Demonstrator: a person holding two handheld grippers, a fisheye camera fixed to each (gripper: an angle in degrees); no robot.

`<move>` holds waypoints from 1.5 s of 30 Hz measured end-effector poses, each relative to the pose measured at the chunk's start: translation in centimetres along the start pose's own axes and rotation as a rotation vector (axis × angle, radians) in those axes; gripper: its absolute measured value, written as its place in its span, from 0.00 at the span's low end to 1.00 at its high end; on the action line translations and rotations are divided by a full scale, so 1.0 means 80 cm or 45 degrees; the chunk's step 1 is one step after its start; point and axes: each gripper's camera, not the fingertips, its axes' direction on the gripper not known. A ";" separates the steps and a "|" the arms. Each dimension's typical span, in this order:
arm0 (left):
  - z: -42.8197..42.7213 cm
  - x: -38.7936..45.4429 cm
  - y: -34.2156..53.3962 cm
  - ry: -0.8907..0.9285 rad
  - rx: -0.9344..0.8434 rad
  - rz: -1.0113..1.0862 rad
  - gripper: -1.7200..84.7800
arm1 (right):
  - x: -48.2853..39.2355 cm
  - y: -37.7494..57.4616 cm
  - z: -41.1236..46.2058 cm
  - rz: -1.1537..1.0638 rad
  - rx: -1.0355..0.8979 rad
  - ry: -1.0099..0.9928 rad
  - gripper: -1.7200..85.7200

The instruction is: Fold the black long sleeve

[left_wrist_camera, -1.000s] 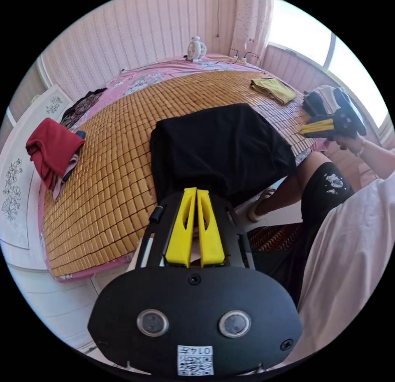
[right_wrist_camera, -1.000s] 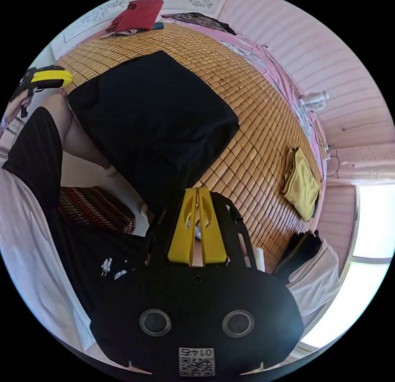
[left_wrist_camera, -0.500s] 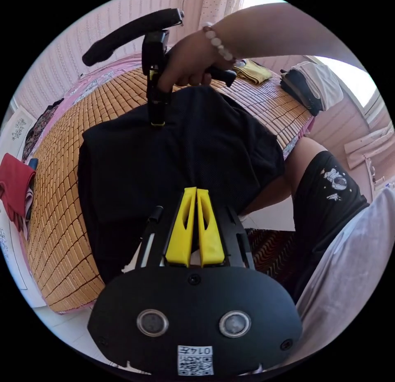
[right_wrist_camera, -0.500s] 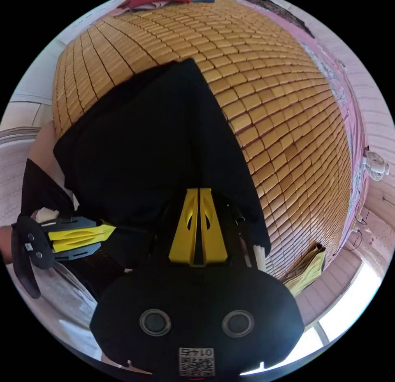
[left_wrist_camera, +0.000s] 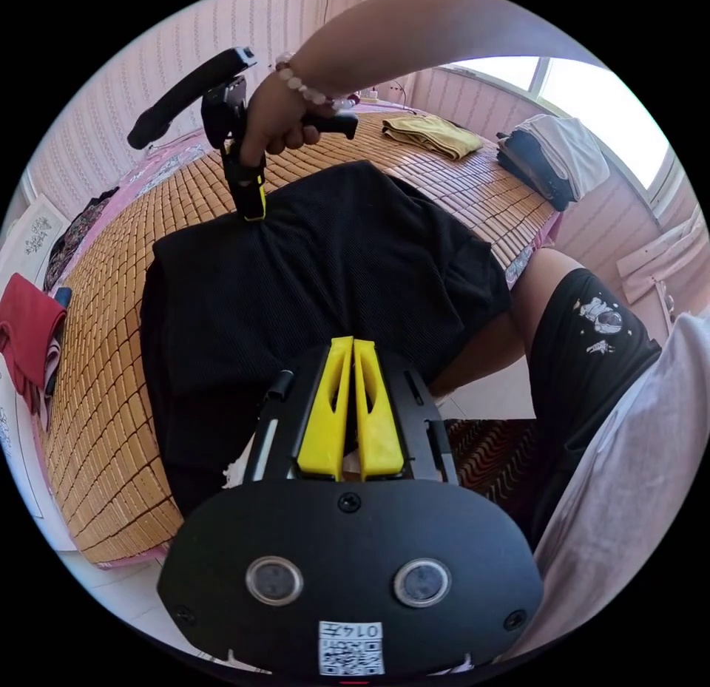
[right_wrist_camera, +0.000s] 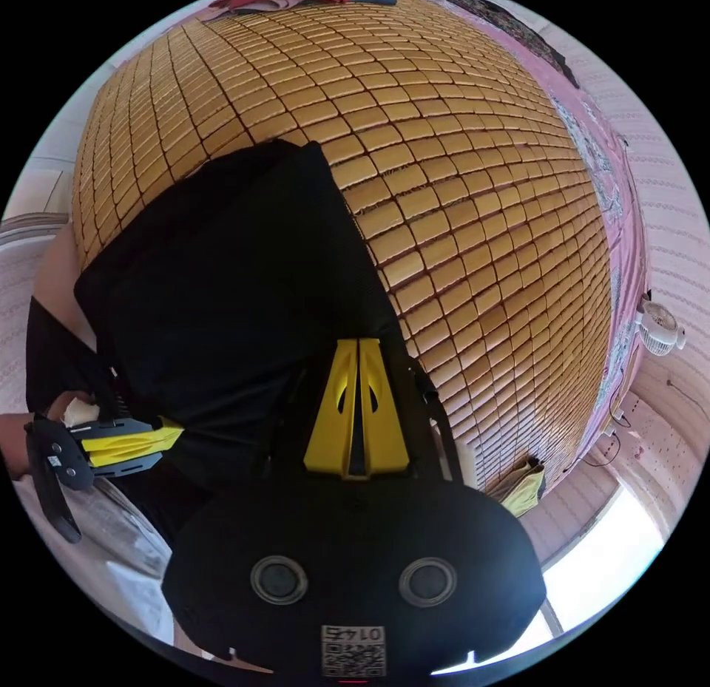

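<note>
Lay partly folded on the woven bamboo mat [left_wrist_camera: 111, 391] covering the bed, near its edge, just beside the person's leg [left_wrist_camera: 543, 295]: the black ribbed long-sleeve garment [left_wrist_camera: 325, 273]. Judged light, soft and limp, likely to sag and slide off any single pinch; knit surface probably grippy enough against the yellow pads. Best taken at two well-separated points along one edge or at corners, so the fold would carry over flat rather than bunch.

Left tongs [left_wrist_camera: 353, 345] showed both yellow jaws drawn together with barely a slit between, tips over the near edge of the black cloth; looked nipped on a fold of it, though black fabric against the black frame left that unsure, so cannot tell for certain. Seen from the other side, left tongs [right_wrist_camera: 174, 433] pointed into the same edge.

Right tongs [right_wrist_camera: 359, 344] likewise narrow, jaws nearly meeting, tips at the garment's far edge by the mat. In the left gripper view the right tongs [left_wrist_camera: 254, 212] stood nose-down on that far edge, held by a hand [left_wrist_camera: 270, 121] wearing a bead bracelet; apparently pinching the cloth there.
</note>
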 end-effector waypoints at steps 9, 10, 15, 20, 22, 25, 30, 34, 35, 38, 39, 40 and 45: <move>0.009 0.003 0.020 0.027 0.029 -0.042 0.01 | 0.024 0.011 0.016 -0.004 -0.068 0.038 0.02; 0.010 0.004 0.021 0.030 0.026 -0.042 0.01 | 0.030 0.023 0.015 0.006 -0.036 0.016 0.02; 0.000 0.007 0.029 0.089 0.092 -0.047 0.02 | 0.075 0.154 -0.005 0.287 0.313 -0.265 0.02; -0.026 0.041 0.031 0.132 0.284 0.047 0.12 | 0.064 0.357 0.041 0.577 0.402 -0.368 0.06; -0.024 0.055 0.026 0.180 0.285 0.086 0.13 | 0.049 0.442 0.084 0.753 0.330 -0.447 0.13; -0.020 0.079 0.016 0.231 0.271 0.181 0.17 | 0.030 0.518 0.131 0.903 0.324 -0.583 0.15; -0.005 0.114 -0.007 0.274 0.224 0.346 0.22 | 0.029 0.570 0.190 0.978 0.343 -0.837 0.14; 0.011 0.140 -0.027 0.208 0.144 0.418 0.25 | 0.034 0.601 0.209 0.930 0.348 -0.877 0.10; 0.013 0.145 -0.031 0.193 0.143 0.427 0.26 | 0.035 0.605 0.213 0.911 0.343 -0.906 0.09; 0.023 0.159 -0.041 0.189 0.097 0.467 0.28 | 0.040 0.627 0.230 0.893 0.342 -0.958 0.07; 0.025 0.162 -0.043 0.189 0.087 0.484 0.28 | 0.044 0.637 0.234 0.897 0.359 -0.971 0.05; 0.030 0.169 -0.045 0.187 0.067 0.524 0.28 | 0.049 0.649 0.237 0.901 0.386 -0.992 0.05; 0.039 0.185 -0.065 0.195 0.019 0.584 0.29 | 0.062 0.709 0.234 0.892 0.590 -1.126 0.03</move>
